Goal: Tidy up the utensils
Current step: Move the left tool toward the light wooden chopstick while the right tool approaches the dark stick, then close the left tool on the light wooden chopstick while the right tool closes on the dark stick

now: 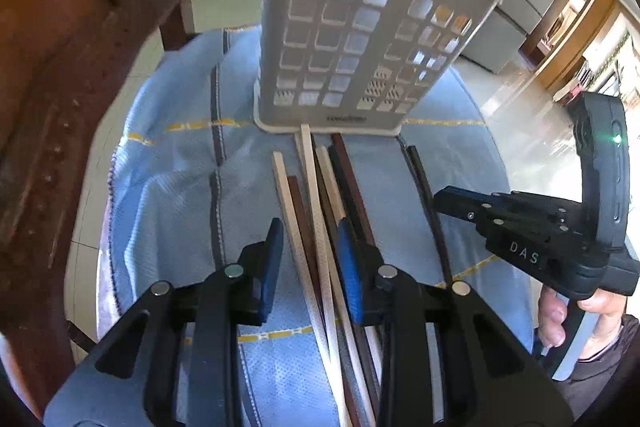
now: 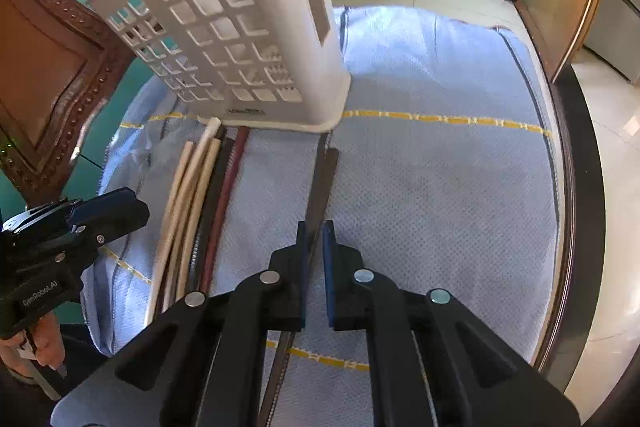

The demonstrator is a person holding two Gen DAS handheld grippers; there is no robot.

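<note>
Straddling pale chopsticks with my left gripper wide, right gripper narrow around dark chopstick, caddy ahead

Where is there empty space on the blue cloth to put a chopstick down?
The widest bare cloth lies right of the lone dark chopstick, out to the table's rim. A smaller patch sits left of the chopstick bunch. It is crowded in front of the white holder, between both grippers.
</note>
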